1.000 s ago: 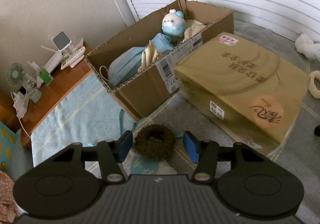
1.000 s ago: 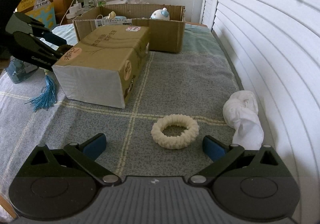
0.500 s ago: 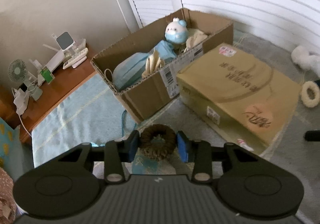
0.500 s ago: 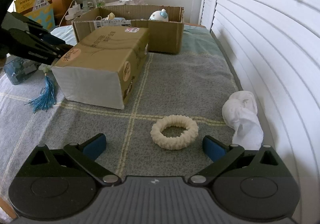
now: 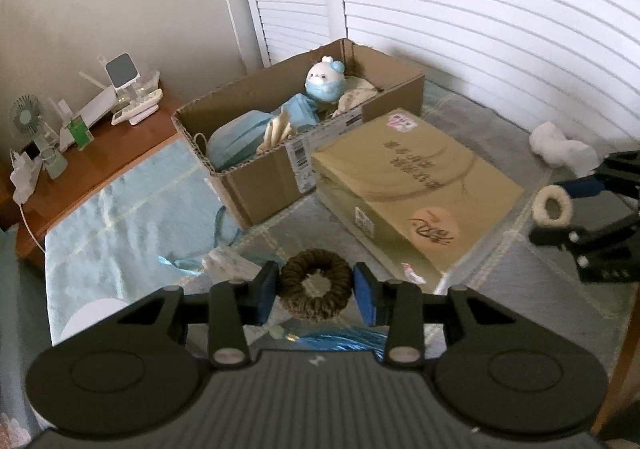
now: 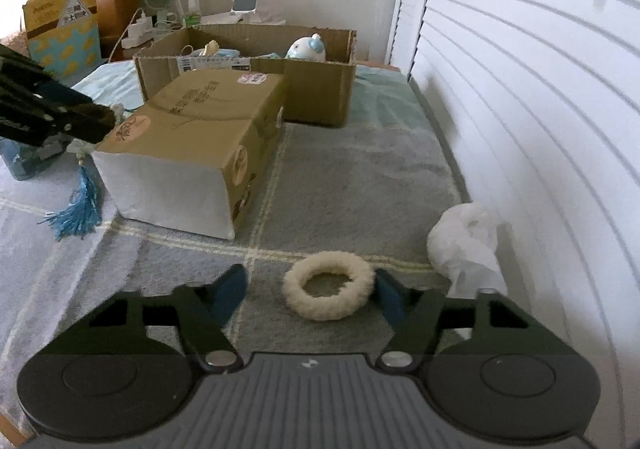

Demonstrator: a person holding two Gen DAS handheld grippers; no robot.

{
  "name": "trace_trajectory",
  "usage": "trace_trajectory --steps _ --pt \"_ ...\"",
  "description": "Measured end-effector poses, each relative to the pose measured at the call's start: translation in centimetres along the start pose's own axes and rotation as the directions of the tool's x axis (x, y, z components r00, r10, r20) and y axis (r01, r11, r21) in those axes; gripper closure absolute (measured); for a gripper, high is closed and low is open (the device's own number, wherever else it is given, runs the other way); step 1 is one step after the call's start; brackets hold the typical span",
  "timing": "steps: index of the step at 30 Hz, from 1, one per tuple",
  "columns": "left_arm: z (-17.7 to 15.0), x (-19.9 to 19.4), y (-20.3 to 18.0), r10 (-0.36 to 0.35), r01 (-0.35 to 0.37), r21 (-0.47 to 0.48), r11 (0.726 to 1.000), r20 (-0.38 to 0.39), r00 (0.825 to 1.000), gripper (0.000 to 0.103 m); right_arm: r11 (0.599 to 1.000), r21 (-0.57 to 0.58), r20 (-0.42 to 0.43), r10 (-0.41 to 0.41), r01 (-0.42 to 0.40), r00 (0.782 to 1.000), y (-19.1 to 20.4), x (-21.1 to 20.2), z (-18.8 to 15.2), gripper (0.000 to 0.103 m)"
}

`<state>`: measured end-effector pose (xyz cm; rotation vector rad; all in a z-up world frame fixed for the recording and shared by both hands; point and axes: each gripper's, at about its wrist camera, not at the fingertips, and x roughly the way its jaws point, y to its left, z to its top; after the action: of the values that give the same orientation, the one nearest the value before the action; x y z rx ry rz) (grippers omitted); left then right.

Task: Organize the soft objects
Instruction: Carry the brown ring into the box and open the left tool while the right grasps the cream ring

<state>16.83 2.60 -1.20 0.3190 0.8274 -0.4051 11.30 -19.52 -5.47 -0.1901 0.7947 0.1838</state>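
My left gripper (image 5: 315, 289) is shut on a brown scrunchie (image 5: 316, 263), held in the air above the blanket. The right wrist view shows that gripper (image 6: 96, 121) at the left beside the closed box. My right gripper (image 6: 310, 285) hangs low over a cream scrunchie (image 6: 328, 313) lying on the grey blanket. Its jaws are closing around the ring. The right pad is almost at the ring and a gap is left on the other side. An open cardboard box (image 5: 272, 185) further back holds a blue-and-white plush toy (image 5: 325, 81) and face masks.
A closed tan box (image 5: 416, 185) lies between the grippers and the open box. A white cloth bundle (image 6: 468, 245) sits by the shutter wall. A blue tassel (image 6: 78, 209) lies left of the closed box. A wooden side table (image 5: 120, 153) carries a fan and gadgets.
The left jaws closed on the brown scrunchie and carried it upward. The right jaws, wide before, have narrowed around the cream scrunchie, and that hand stayed in place.
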Motion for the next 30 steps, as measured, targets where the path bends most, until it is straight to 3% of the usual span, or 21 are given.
trace_trajectory --steps 1,7,20,30 --pt "0.0 -0.2 -0.1 -0.007 0.007 -0.004 1.0 0.002 1.0 0.064 1.0 0.003 -0.003 -0.012 0.012 1.0 -0.1 0.0 0.1 0.052" --pt "-0.1 -1.7 -0.5 -0.037 0.038 -0.019 0.999 0.025 0.999 0.064 0.999 0.033 -0.01 -0.013 0.013 1.0 -0.6 -0.5 0.2 0.058" --pt "0.4 -4.7 -0.8 -0.077 0.084 -0.06 0.995 0.116 0.99 0.064 0.999 0.005 0.089 0.044 -0.044 0.995 0.2 -5.1 2.4 0.058" --pt "4.6 -3.5 1.4 -0.056 0.073 -0.092 0.993 0.175 0.983 0.063 0.997 -0.044 0.17 0.073 -0.066 0.983 1.3 -6.4 5.8 0.058"
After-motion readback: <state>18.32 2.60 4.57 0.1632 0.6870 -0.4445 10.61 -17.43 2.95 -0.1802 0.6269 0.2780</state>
